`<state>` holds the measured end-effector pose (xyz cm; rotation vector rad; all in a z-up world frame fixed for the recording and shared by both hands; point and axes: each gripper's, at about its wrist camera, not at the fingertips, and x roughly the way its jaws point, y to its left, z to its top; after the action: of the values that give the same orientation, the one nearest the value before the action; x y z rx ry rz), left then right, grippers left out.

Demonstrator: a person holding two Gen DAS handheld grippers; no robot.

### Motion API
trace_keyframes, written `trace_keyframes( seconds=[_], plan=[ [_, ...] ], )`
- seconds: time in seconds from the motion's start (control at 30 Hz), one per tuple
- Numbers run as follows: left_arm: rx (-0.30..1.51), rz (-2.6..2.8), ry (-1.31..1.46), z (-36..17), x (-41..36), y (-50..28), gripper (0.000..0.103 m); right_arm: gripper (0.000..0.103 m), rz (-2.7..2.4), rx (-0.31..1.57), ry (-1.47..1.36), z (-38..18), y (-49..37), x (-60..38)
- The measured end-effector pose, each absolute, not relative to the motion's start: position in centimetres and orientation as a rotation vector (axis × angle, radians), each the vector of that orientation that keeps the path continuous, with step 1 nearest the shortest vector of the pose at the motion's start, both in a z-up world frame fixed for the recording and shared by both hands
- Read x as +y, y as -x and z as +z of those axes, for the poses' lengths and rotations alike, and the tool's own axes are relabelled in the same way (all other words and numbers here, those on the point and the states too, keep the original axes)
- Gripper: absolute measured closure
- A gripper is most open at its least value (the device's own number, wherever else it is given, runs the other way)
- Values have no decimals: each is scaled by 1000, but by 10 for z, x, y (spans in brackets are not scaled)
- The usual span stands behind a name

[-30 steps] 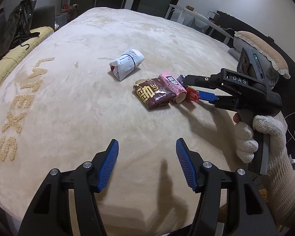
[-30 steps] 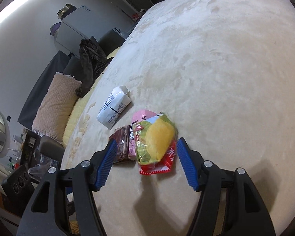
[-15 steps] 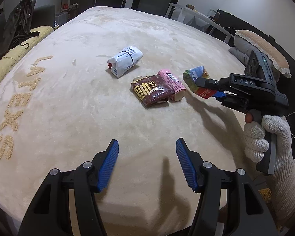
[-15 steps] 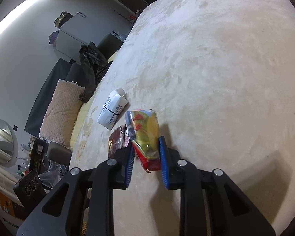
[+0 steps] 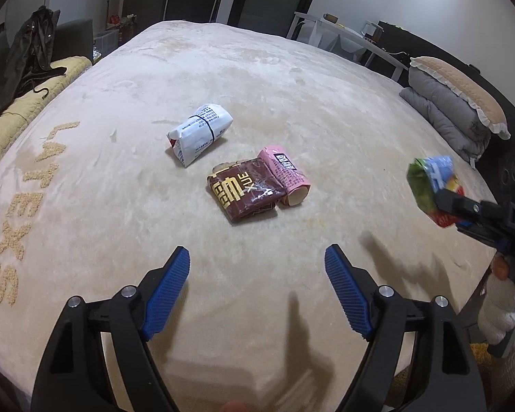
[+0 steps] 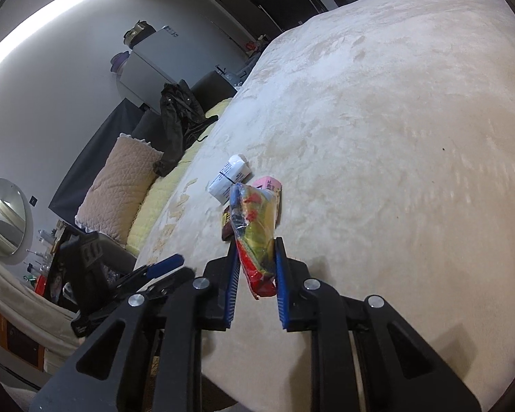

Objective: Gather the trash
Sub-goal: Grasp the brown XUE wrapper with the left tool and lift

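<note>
Now my right claw [image 6: 256,267] pinches a crinkly yellow-red snack wrapper [image 6: 255,230] at frame centre; my left claw [image 5: 257,288], just widened, gapes empty over the plush bed [image 5: 292,79].

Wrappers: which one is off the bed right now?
The yellow-green snack bag, clamped in the right gripper and lifted clear. The white packet, brown wrapper and pink wrapper lie on the blanket.

The colourful wrapper [image 6: 255,230] between the right gripper's [image 6: 255,274] pads hides most of the brown packet [image 6: 226,223] and pink packet [image 6: 269,183] just beyond its tips, while the gloved hand [image 5: 504,305] holding that gripper is cut off by the left view's right edge.
</note>
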<state>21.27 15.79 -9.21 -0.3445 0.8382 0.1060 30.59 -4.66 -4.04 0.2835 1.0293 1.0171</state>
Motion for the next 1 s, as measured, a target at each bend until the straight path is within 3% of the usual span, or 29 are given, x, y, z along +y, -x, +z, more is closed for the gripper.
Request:
trace_keyframes(
  seconds=[0.7,0.87,1.0],
  plan=[
    [933,214,348,-127,177,-308,24,83,1058,1015,-300,-38,-284,-73],
    [938,230,271,-130,165,-314,34,83,1062,1040,-304,-46,-284,-71],
    [927,227,275,-130,167,-312,34,83,1061,1043,-308,-47,-283,-72]
  ],
)
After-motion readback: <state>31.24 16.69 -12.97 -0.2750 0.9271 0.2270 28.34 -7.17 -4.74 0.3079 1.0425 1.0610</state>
